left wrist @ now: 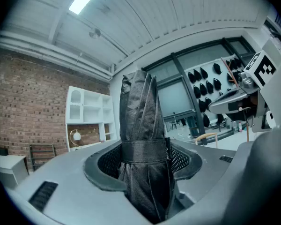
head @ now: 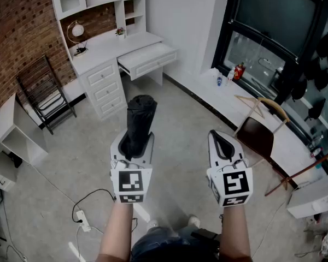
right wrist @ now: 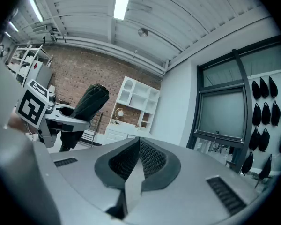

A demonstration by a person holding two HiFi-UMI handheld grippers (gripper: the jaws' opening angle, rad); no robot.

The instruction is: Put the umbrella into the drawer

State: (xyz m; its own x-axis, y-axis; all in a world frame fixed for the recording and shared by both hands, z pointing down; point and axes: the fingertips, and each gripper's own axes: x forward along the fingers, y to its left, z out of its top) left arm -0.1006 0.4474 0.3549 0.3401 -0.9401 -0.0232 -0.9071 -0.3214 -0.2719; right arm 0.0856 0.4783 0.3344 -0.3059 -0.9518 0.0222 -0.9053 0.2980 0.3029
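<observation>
While the drawer of the white desk is standing pulled open well ahead, the left gripper is clamping the folded umbrella upright by its strapped middle, seemingly for carrying over, and the right gripper is idling closed and empty.

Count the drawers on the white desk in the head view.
4. One open drawer under the desktop; three shut, stacked left of it: top drawer, middle drawer, bottom drawer. Others may be hidden.

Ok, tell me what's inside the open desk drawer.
The drawer stands pulled out; the part in view shows only a bare white bottom. Its rear is covered by the desk top. The umbrella is not in it: the left gripper holds it.
</observation>
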